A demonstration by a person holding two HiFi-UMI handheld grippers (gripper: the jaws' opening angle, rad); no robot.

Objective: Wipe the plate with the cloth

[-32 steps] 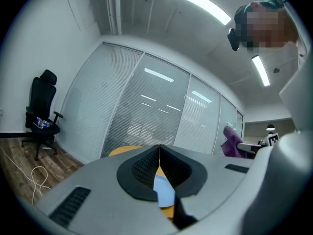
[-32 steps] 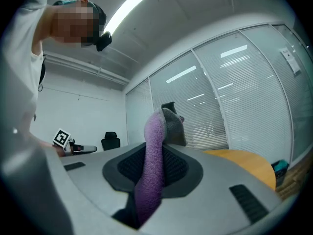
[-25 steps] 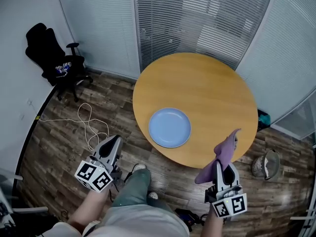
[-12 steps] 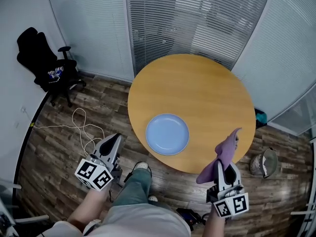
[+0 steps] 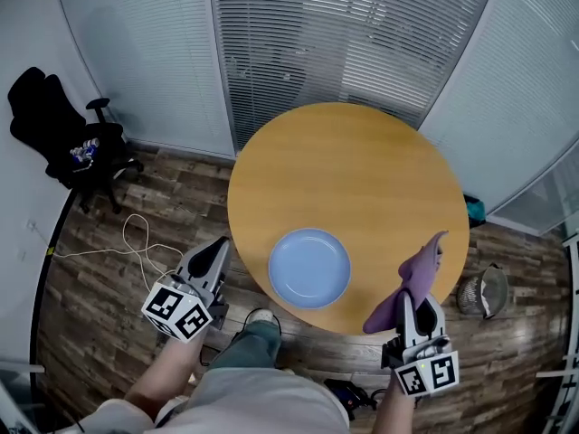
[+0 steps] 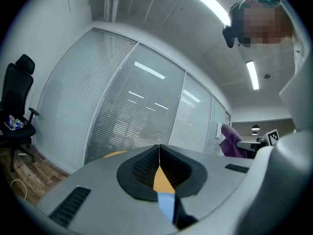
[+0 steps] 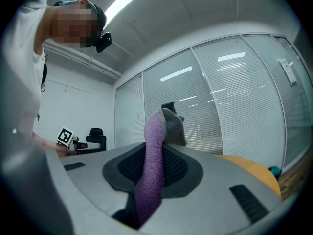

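The plate [image 5: 309,268] is plain light blue. The table [image 5: 362,170] is yellow-orange. The cloth [image 5: 414,278] is purple with a grey side. The left gripper [image 5: 220,243] and the right gripper [image 5: 414,307] are grey, with black-and-white square markers. The floor [image 5: 118,278] has dark brown planks. The chair [image 5: 45,120] at far left is black.

Office meeting room, as I see it: glazed partitions with slatted blinds [image 5: 362,34] along the top of the frame, a round wooden table [image 5: 362,179] at centre, a black swivel chair [image 5: 54,138] at upper left, ceiling strip lights [image 6: 205,4].
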